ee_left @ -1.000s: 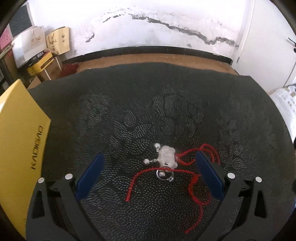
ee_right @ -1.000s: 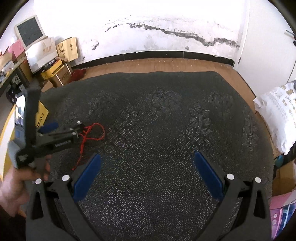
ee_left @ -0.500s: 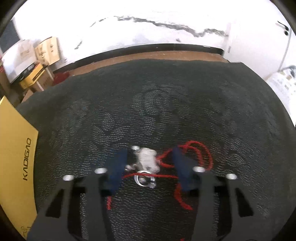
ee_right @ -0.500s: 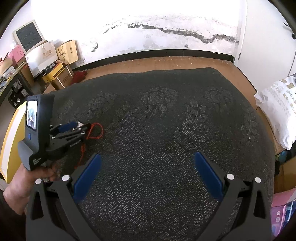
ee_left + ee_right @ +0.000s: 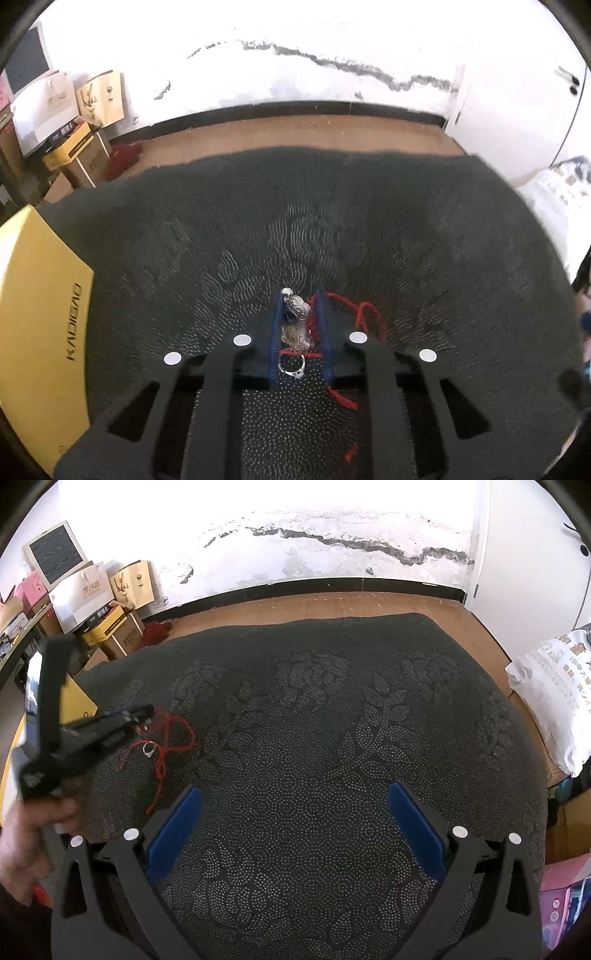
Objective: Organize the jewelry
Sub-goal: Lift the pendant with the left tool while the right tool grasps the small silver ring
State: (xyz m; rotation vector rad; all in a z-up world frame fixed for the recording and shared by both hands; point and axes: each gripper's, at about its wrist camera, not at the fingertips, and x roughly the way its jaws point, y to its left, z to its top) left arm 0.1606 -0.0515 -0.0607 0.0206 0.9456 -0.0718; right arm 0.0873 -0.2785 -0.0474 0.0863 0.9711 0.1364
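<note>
With its blue pads just closing, the left gripper [image 5: 298,325] pinches the small silver lock-shaped pendant [image 5: 296,320] above the dark patterned cloth [image 5: 406,240]. Its limp red cord [image 5: 364,312] and silver ring [image 5: 291,364] dangle, light and snag-prone, so the stiff pendant looks the best hold. The right gripper [image 5: 295,834] gapes empty.

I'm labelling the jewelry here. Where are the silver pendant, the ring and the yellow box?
silver pendant [image 5: 295,320], left wrist view, its body.
ring [image 5: 291,366], left wrist view, its band.
yellow box [image 5: 37,325], left wrist view, its lid.
</note>
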